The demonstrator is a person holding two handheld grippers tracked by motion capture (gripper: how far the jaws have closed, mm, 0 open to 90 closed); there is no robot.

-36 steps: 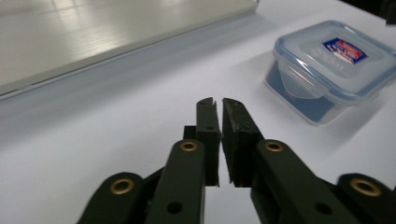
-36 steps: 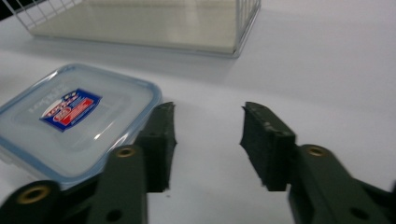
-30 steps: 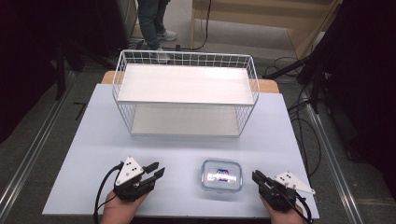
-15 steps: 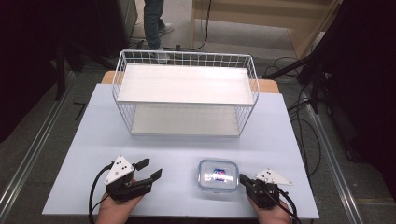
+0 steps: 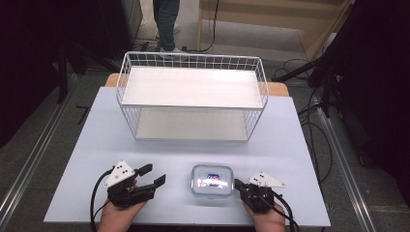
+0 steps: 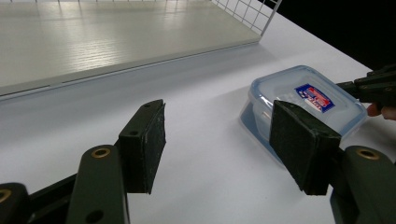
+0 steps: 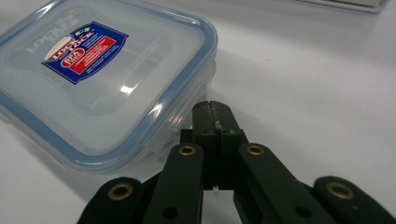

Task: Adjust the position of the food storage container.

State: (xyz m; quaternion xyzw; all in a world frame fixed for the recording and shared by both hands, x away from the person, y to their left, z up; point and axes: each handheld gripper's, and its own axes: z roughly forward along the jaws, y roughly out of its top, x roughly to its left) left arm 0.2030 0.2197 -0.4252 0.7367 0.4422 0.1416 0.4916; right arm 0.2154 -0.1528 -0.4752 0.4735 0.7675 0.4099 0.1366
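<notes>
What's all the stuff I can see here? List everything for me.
food box: one, clear with blue-rimmed lid and red-blue label, near edge of table between the grippers.
wire rack: one, white, two pale shelves, far half of table.
table: one, white top.
cables: several, black, floor at right.
standing person's legs: one pair, blue trousers, beyond the rack.
left gripper: one, black, jaws open with nothing between them, having just been opening, left of box.
right gripper: one, black, jaws shut, tips at the box's right side.
</notes>
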